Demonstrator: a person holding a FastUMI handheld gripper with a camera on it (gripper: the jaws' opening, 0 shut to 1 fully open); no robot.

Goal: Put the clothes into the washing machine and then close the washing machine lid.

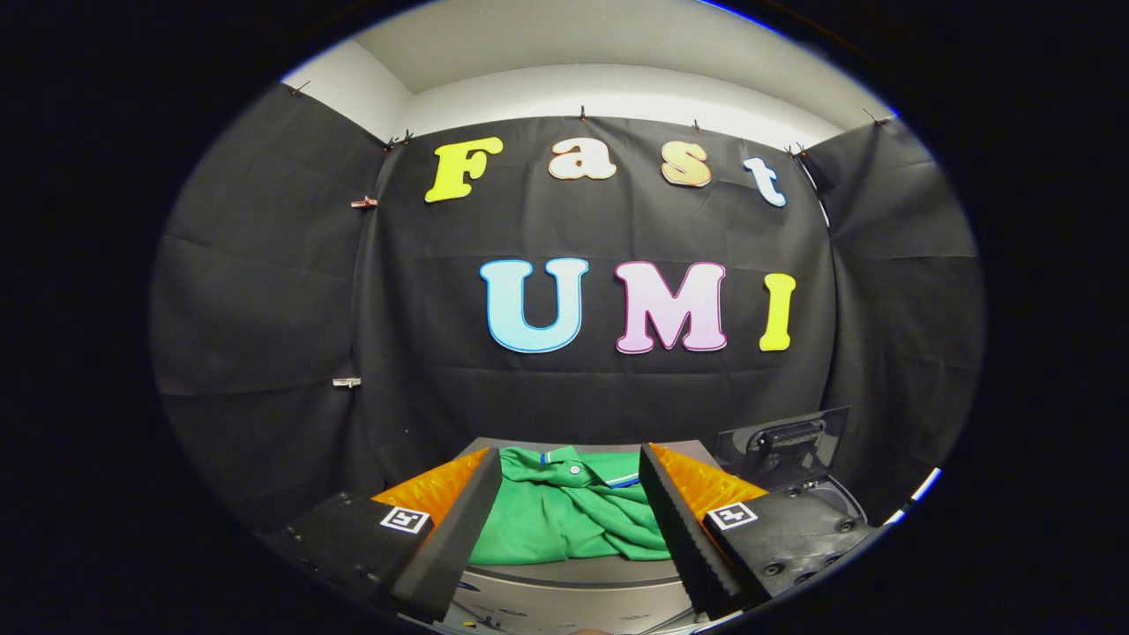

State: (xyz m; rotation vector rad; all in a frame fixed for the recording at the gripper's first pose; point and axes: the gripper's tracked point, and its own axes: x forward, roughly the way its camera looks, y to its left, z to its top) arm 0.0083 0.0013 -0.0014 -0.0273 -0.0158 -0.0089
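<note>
Green polo shirt (569,520) lies crumpled between the fingers of the claw (564,529), w/ its collar and a button toward 12 o'clock. Claw fingers stand wide apart, one at approx 8 o'clock of the shirt, the other at 4 o'clock; neither pad looks to press the cloth, so nothing is gripped yet. That spread makes sense: a soft heap needs a broad bite, and the open fingers straddle the bunched middle where folds are thickest.

Shirt rests on a grey flat surface (573,571), prob. the top of the washing machine, though I can't tell for sure. Past the right finger, at approx 2 o'clock of the shirt, a dark panel w/ a handle (788,438) stands tilted up; likely the washer lid propped open, which would leave the tub free for loading. Tub opening itself isn't clear from here.

Judgement: task at the pickup step, shirt not yet in the machine, lid not yet closed. Next move calls for closing on a thick fold, else the cloth may slip out.
</note>
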